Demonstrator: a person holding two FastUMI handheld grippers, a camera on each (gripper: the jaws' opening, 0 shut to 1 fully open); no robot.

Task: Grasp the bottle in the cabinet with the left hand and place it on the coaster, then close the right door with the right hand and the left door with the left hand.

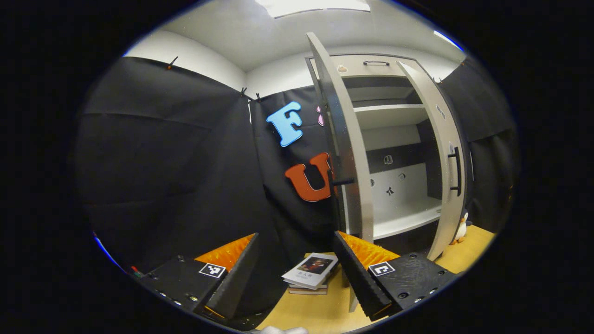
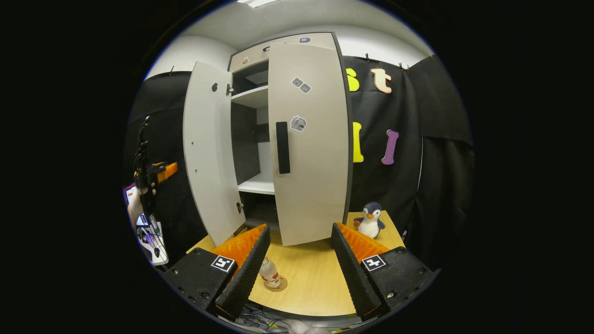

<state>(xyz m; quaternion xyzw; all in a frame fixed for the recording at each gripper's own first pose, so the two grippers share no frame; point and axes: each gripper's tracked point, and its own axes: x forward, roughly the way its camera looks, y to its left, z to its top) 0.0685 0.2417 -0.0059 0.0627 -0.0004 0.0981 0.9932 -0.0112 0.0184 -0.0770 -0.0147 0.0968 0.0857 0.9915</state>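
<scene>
Bottle (image 2: 269,273) sat on the coaster (image 2: 277,284) already, so your left gripper (image 1: 297,273) and right gripper (image 2: 297,264) gaped wide, empty, doors pending.

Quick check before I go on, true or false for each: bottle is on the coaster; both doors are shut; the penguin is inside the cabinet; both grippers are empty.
1. The bottle stands on the coaster: true.
2. Both doors are shut: false. The left door and right door are both open.
3. The penguin is inside the cabinet: false. It stands on the table, right of the right door.
4. The left gripper and right gripper are open and empty: true.
</scene>
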